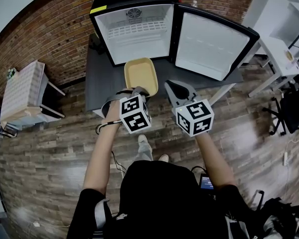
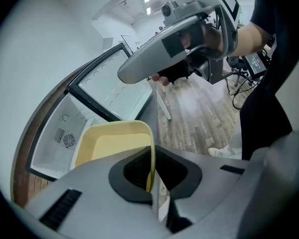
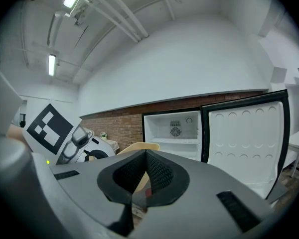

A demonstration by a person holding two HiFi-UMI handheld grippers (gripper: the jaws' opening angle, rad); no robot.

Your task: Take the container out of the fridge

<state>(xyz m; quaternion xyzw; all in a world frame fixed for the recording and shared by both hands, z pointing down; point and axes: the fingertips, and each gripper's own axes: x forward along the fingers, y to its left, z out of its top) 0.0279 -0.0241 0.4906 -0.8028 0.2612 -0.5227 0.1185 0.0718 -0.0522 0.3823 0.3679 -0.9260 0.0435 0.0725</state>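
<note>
A shallow pale-yellow container (image 1: 140,75) hangs in front of the open, empty mini fridge (image 1: 137,31), over the dark grey table (image 1: 102,78). My left gripper (image 1: 138,90) is shut on its near rim; in the left gripper view the thin yellow wall (image 2: 150,168) runs down between the black pads, and the tray (image 2: 109,146) stretches away toward the fridge. My right gripper (image 1: 170,87) hovers just to the right of the container, shut and holding nothing. In the right gripper view its jaws (image 3: 142,156) meet, and an edge of the container (image 3: 139,146) shows behind them.
The fridge door (image 1: 217,44) stands swung open to the right. A small table with a pale patterned cover (image 1: 22,91) is at the left. A white desk (image 1: 276,59) and a black office chair (image 1: 294,108) stand at the right, on the wooden plank floor.
</note>
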